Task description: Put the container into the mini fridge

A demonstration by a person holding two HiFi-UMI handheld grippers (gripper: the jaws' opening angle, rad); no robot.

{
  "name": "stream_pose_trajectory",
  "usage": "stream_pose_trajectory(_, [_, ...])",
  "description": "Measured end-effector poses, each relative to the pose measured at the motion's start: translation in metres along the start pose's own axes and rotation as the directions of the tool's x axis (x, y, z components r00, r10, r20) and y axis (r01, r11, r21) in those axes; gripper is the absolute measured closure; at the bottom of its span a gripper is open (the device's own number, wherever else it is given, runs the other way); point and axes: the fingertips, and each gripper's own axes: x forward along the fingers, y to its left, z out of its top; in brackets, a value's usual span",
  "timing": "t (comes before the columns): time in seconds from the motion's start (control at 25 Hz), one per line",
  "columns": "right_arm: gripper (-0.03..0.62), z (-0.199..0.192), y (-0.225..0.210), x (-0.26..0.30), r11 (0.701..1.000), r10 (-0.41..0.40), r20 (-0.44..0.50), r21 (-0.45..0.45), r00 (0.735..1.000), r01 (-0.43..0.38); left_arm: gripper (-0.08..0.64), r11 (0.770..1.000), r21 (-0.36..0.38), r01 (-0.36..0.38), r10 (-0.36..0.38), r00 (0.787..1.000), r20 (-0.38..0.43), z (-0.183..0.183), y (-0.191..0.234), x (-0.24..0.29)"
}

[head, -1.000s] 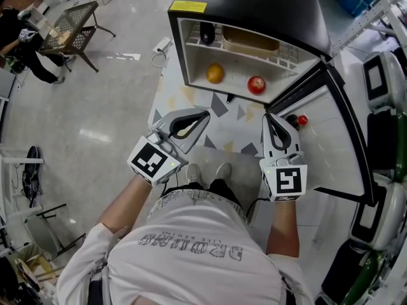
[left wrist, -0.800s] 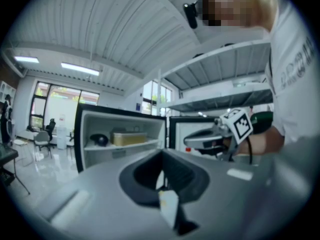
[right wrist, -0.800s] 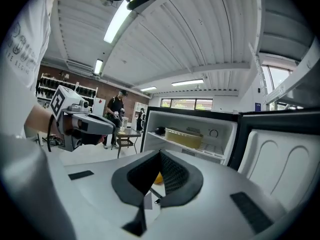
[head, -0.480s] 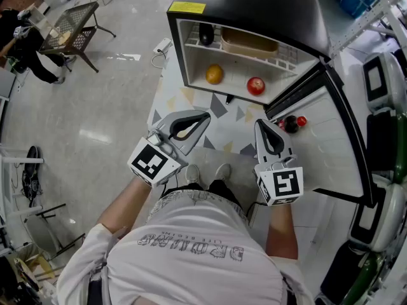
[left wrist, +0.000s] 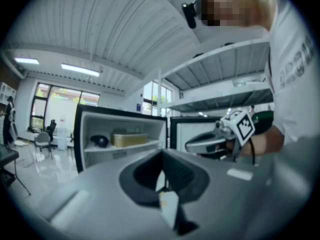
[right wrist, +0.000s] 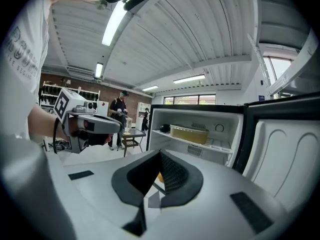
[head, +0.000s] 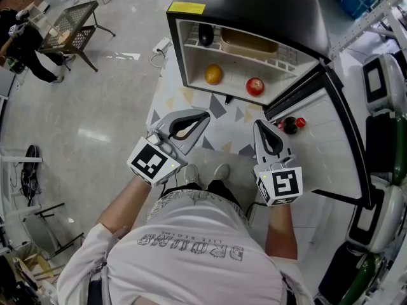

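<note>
Both claws hang at waist height in front of the person. The left claw (head: 205,115) is pinched together at the tips with nothing in it, and the right claw (head: 260,124) is closed and empty too. Below and just ahead of them lies a floor mat (head: 222,113) printed with triangles.

Right of the right claw the fridge door (head: 340,138) stands wide open. A small red thing (head: 301,121) and a dark one beside it sit in its shelf.

Ahead of both claws is the mini fridge (head: 254,5). An orange (head: 213,74) and an apple (head: 255,86) sit on its lower level. Farther in, on the upper rack, is the yellowish container (head: 249,42), with a dark round thing (head: 206,33) beside it, on the left claw's side.

With the container on the rack and both claws free, the placing looks done. What seems left is the door: the right claw is the nearer one. It would need to reach out to the door's far edge and swing it across towards the left claw, clear of the person's legs.
</note>
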Motion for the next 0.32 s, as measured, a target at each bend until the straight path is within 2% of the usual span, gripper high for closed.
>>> stream_pose_trajectory(0.32, [0.592, 0.0005, -0.0015, 0.0046, 1.000, 0.007, -0.003, 0.000, 1.000, -0.007, 0.552, 1.000, 0.005, -0.004, 0.004, 1.000, 0.000, -0.0002, 0.0049, 0.0023])
